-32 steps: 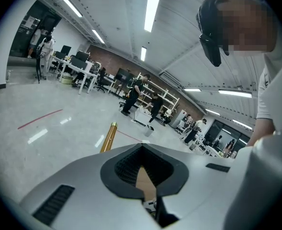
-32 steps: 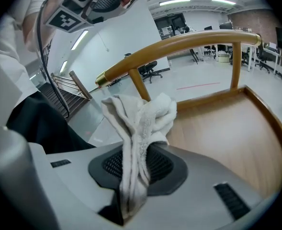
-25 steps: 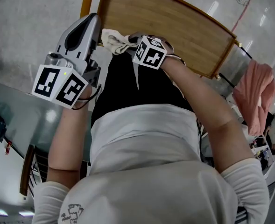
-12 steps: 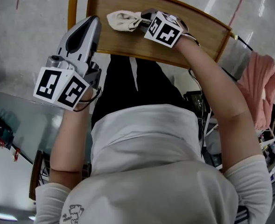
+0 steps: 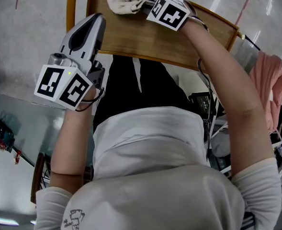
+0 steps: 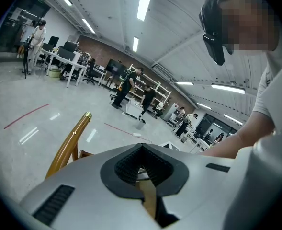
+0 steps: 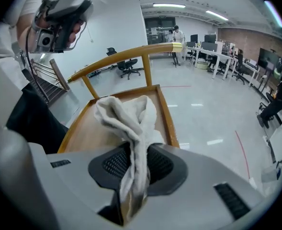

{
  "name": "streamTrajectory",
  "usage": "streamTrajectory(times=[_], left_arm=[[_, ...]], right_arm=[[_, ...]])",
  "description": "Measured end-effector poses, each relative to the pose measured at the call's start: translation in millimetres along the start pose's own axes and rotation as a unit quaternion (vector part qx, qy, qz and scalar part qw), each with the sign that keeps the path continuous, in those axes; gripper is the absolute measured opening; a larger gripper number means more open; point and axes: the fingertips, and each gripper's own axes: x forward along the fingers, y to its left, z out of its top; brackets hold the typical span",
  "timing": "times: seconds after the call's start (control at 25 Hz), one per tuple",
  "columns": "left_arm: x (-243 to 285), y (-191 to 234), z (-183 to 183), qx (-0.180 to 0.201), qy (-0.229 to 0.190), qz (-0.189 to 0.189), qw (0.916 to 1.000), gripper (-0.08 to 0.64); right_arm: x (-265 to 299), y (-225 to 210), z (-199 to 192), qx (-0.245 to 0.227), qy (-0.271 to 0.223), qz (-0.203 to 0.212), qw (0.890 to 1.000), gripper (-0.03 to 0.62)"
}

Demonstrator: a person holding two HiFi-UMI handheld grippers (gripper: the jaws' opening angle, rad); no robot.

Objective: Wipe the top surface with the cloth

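The wooden top surface (image 5: 145,35), with a raised rim, lies ahead of the person in the head view. A crumpled off-white cloth (image 5: 124,3) rests on its far left part, and my right gripper (image 5: 144,2) is shut on one end of it. In the right gripper view the cloth (image 7: 126,116) runs up from between the jaws of that gripper (image 7: 133,169) onto the wood (image 7: 90,128). My left gripper (image 5: 97,20) hovers at the near left edge of the surface, touching nothing. Its jaws (image 6: 141,169) are shut and hold nothing.
A curved wooden rail (image 7: 131,54) stands past the far end of the surface. A glass table (image 5: 21,123) lies at the person's left. A pink cloth (image 5: 270,85) hangs at the right. Desks, chairs and people fill the room's background.
My right gripper has pushed the cloth from the near edge across the wood to the far left part. The left gripper has stayed about where it was.
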Motion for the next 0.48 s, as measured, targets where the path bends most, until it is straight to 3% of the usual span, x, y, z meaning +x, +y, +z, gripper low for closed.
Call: streamTrajectory(times=[0.48], left_arm=[[7, -3, -9, 0.0, 0.007, -0.006, 1.0, 0.008]], right_arm=[[-4, -35, -3, 0.03, -0.005, -0.032, 0.999, 0.089]])
